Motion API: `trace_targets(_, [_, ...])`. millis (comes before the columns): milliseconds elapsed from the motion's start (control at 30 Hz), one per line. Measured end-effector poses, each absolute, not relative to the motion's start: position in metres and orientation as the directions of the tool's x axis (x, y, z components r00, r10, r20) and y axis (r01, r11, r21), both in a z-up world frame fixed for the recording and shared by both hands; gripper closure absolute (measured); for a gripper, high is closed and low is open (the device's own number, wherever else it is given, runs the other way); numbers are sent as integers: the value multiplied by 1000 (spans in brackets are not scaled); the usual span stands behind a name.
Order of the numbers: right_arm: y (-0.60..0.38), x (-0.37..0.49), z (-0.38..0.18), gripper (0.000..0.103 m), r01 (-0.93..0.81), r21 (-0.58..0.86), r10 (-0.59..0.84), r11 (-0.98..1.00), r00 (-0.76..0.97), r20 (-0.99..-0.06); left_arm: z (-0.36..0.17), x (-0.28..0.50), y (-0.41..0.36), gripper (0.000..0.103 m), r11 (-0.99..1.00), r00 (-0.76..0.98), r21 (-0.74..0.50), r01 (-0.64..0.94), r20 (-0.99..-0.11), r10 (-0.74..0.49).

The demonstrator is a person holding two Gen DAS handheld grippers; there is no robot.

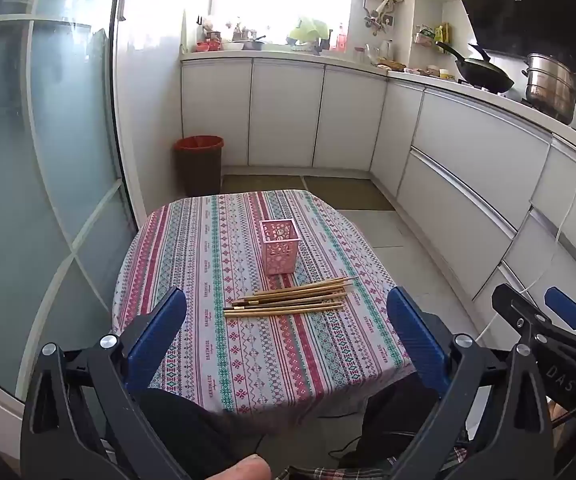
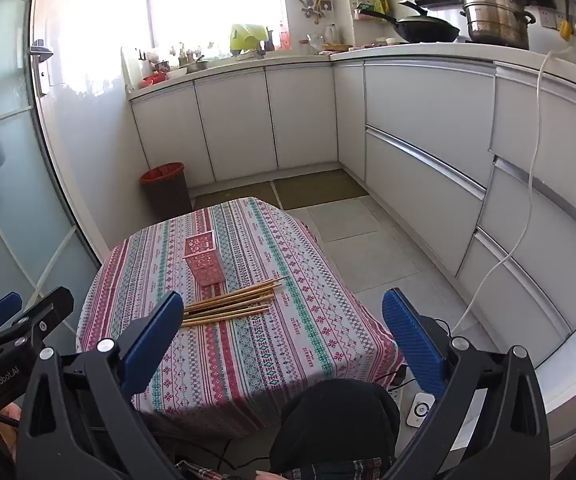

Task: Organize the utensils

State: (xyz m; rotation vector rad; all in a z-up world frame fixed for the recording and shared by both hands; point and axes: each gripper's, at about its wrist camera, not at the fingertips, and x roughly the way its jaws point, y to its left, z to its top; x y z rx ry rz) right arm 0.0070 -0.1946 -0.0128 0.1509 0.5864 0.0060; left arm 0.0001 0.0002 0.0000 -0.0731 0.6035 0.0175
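Note:
Several wooden chopsticks (image 1: 292, 299) lie in a loose bundle on a small table with a striped patterned cloth (image 1: 207, 280). A pink perforated square holder (image 1: 279, 250) stands upright just behind them. In the right wrist view the chopsticks (image 2: 231, 302) and the holder (image 2: 203, 258) show left of centre. My left gripper (image 1: 288, 312) is open and empty, held above the table's near edge. My right gripper (image 2: 283, 316) is open and empty, to the right of the left one. The right gripper also shows at the left wrist view's right edge (image 1: 544, 312).
A dark bin with a red liner (image 1: 199, 164) stands on the floor behind the table. White cabinets (image 1: 460, 160) run along the back and right. A frosted glass door (image 1: 27, 160) is at the left. A white cable (image 2: 528, 200) hangs down the right cabinets.

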Motion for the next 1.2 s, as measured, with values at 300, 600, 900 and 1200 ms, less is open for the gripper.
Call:
trace_targets(300, [-193, 8, -16, 6, 37, 143, 48, 989, 833, -551, -1, -1, -1, 7, 997, 824, -68, -41, -566, -5])
trace_targets(600, [-195, 8, -15, 6, 38, 155, 55, 987, 829, -557, -4, -1, 1, 7, 997, 823, -72, -40, -567, -8])
trace_targets(900, [-195, 8, -17, 6, 39, 155, 55, 987, 828, -558, -7, 1, 3, 7, 996, 823, -77, -42, -567, -9])
trace_targets(1200, [-194, 7, -17, 6, 39, 154, 54, 987, 828, -558, -8, 0, 3, 7, 996, 823, -79, -41, -568, -11])
